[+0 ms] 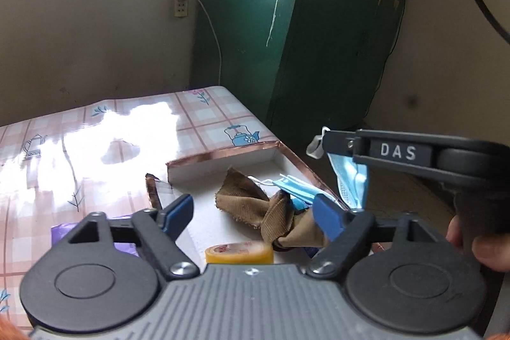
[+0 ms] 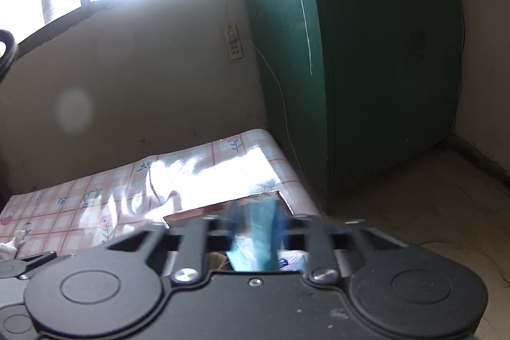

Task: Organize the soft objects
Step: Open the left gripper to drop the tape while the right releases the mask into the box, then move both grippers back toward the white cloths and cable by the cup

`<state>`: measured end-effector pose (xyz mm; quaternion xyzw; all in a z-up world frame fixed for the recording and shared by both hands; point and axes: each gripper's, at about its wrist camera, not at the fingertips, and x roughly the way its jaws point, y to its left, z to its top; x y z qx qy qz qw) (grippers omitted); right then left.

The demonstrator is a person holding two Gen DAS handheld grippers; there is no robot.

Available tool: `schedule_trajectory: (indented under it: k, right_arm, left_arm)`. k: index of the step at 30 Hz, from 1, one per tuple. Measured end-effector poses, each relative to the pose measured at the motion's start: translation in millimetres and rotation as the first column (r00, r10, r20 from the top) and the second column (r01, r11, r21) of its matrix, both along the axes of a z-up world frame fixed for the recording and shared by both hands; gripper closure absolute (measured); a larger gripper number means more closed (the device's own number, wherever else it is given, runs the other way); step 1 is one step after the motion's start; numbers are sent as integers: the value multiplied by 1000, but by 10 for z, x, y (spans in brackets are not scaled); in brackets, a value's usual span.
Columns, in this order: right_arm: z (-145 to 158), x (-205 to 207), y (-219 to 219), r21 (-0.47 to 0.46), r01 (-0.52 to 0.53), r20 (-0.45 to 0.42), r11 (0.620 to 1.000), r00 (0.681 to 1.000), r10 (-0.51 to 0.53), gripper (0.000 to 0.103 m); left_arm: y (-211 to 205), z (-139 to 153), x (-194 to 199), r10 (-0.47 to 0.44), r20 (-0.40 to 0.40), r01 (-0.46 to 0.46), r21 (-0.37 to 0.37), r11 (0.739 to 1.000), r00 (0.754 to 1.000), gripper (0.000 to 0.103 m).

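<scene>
Brown corduroy cloth (image 1: 271,219) lies crumpled in the shallow white box (image 1: 223,161) on the checked worktop (image 1: 95,148), touching one blue pad of the left gripper (image 1: 255,215), whose jaws stand wide and released. Beside the box's far corner, the right gripper (image 2: 255,222) has a blue face mask (image 1: 349,180) hanging between its jaws; grip unclear through blur.

The only legible text is the white lettering "DAS" on a dark plate on the side of the right gripper (image 1: 322,145), while red print on the yellow tape roll (image 1: 239,252) stays unreadable.
</scene>
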<state>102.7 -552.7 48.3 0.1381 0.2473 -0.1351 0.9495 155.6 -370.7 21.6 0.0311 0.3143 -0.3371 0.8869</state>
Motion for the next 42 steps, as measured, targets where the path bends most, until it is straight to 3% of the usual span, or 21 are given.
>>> schedule_trajectory:
  k: [6,9,12,16,19,42]
  right_arm:
    - [111,-194,93,19,-16,44,1000,999,15,54]
    - [215,-373,168,31,-36,69,999,997,34,48]
    - [311,-569,319,11,-45,85,999,995,44,47]
    - [374,-743,641,-43,-49,73,998,996,52,36]
    - [372,-831,886,-70,-36,64,997,997,40,35]
    - [336,-582,2524,-71,-270,-2,960,963,271,35]
  left_arm:
    - [159,187,-87,50,28,-50,6,999,998,14]
    - [292,310,-208,83,64,-84,15,996,995,10]
    - [461,424,-330,119,90,-121,20,992,989,9]
    - [722,514,-460,171,100,-176,40,984,980,9]
    - [926,525,-549,219,105,-226,59,972,970,9]
    - [2407,560,-779,471,92,-478,68,876,877,9]
